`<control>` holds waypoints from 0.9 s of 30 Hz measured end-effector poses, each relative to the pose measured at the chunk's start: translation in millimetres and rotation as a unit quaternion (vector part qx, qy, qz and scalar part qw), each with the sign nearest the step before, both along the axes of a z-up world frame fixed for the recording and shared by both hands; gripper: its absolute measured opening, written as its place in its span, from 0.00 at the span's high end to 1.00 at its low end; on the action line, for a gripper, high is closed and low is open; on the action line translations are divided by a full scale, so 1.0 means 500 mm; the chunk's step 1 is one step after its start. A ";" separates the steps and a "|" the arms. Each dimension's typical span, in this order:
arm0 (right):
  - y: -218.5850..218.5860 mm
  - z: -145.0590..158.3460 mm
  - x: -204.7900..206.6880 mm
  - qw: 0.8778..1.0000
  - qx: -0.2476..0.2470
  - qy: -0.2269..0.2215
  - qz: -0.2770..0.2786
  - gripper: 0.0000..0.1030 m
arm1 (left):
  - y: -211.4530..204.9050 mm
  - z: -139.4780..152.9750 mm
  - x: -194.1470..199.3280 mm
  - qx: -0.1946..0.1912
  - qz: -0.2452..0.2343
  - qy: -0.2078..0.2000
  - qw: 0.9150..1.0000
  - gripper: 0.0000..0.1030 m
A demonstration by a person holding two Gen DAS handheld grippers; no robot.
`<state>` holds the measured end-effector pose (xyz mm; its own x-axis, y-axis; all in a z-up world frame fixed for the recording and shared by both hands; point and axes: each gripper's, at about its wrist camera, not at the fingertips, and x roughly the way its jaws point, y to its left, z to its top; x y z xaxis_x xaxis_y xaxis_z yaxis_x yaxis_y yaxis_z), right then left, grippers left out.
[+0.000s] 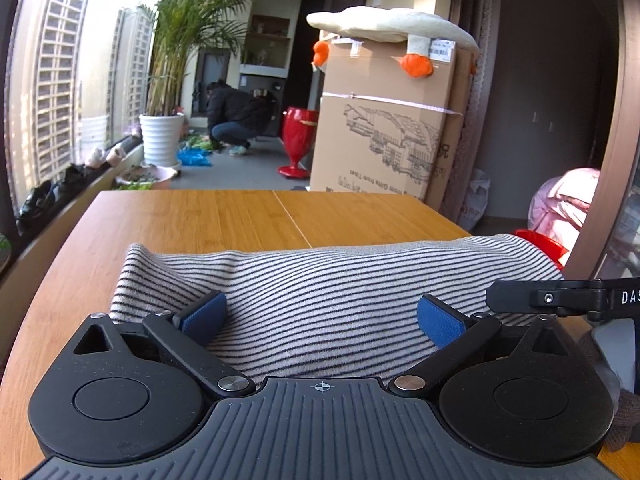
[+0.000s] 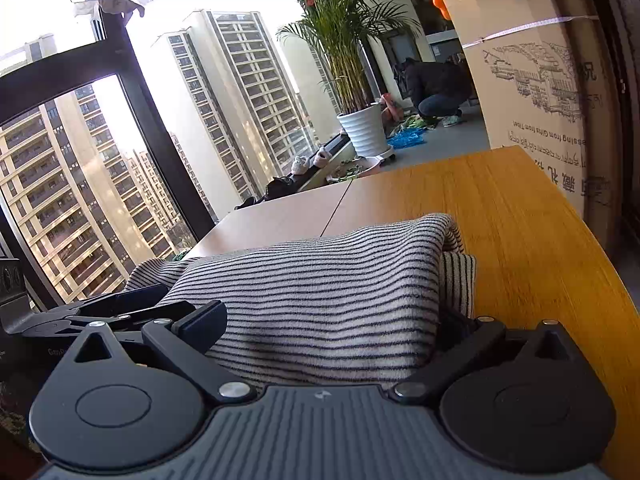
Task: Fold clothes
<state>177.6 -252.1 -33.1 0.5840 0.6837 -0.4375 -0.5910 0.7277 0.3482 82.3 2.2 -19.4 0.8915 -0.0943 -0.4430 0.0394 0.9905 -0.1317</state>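
A balcony room with tall windows, a potted palm (image 1: 180, 40) at upper left and a big cardboard box (image 1: 384, 120) at upper centre surrounds a wooden table (image 1: 224, 220). On it, across the lower middle of both views, lies a striped garment (image 1: 320, 280), bunched into a thick band with doubled layers at its right end in the right wrist view.

The left gripper (image 1: 322, 316) has its blue pads spread wide, the cloth lying between them but not pinched. The right gripper (image 2: 328, 320) also looks spread, though its right finger is hidden behind cloth.

The garment could be partly folded or merely gathered. Either way, good handling would mean taking only the layers intended, each tool near one end of an edge, keeping the stripes parallel and the cloth taut, so that no crease sets in askew.
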 end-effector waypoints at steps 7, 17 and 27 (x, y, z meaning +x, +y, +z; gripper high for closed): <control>0.015 0.007 -0.023 0.999 -0.039 -0.033 -0.020 0.00 | 0.023 -0.008 -0.027 -0.046 -0.005 0.005 0.999 0.00; 0.014 0.011 -0.017 0.999 -0.011 -0.019 -0.041 0.00 | 0.023 -0.009 -0.026 -0.046 0.001 0.000 0.999 0.00; 0.041 0.011 -0.026 0.999 -0.009 -0.036 -0.025 0.00 | 0.025 -0.009 -0.031 -0.052 0.002 -0.006 0.999 0.00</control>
<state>164.7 -231.4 -27.8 0.6468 0.6458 -0.4057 -0.5771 0.7622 0.2932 67.0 14.9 -23.8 0.8969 -0.1350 -0.4211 0.0369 0.9718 -0.2329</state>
